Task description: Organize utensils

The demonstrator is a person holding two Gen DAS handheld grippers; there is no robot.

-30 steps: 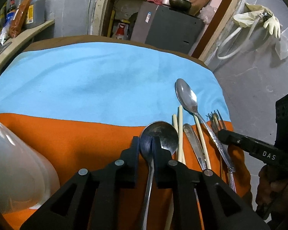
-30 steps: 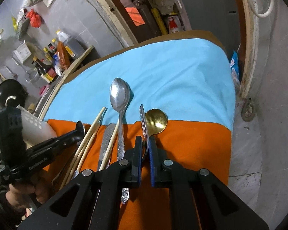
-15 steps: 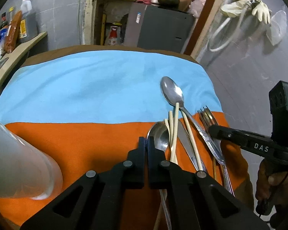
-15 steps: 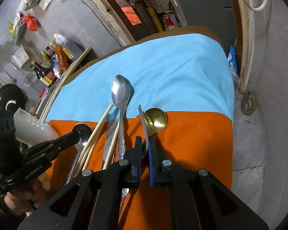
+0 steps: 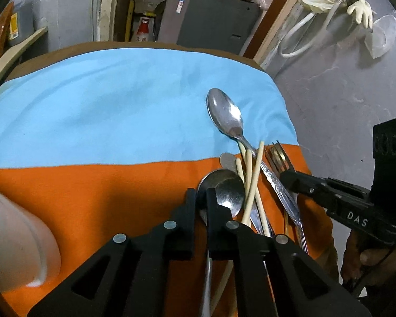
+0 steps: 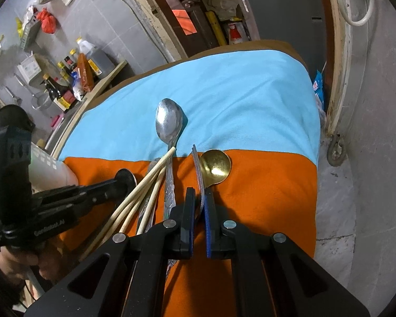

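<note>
A round steel spoon (image 5: 224, 192) rests against the pale chopsticks (image 5: 253, 182) on the orange cloth. My left gripper (image 5: 201, 198) has the spoon's neck filling its narrow gap, and the jaws are opening slightly. My right gripper (image 6: 199, 200) is shut on a fork (image 6: 196, 163) turned on edge, its tines over a gold spoon (image 6: 216, 166). A large silver spoon (image 5: 225, 115) lies with its bowl on the blue cloth. A table knife (image 5: 227, 159) is mostly hidden under the chopsticks. The right wrist view shows the left gripper (image 6: 124, 178) low at the left, and the chopsticks (image 6: 145, 187) fanned beside it.
A white plastic container (image 5: 18, 237) stands at the table's left near corner. The table's right edge drops to a grey floor (image 6: 356, 185). A shelf with bottles (image 6: 74, 74) runs along the left wall. A hand (image 5: 367, 259) holds the right gripper's handle.
The left gripper carried the round spoon right, up against the chopsticks, which fanned across the big spoon's handle. Its jaws closed tight, then parted a little. The right gripper kept the fork in place.
</note>
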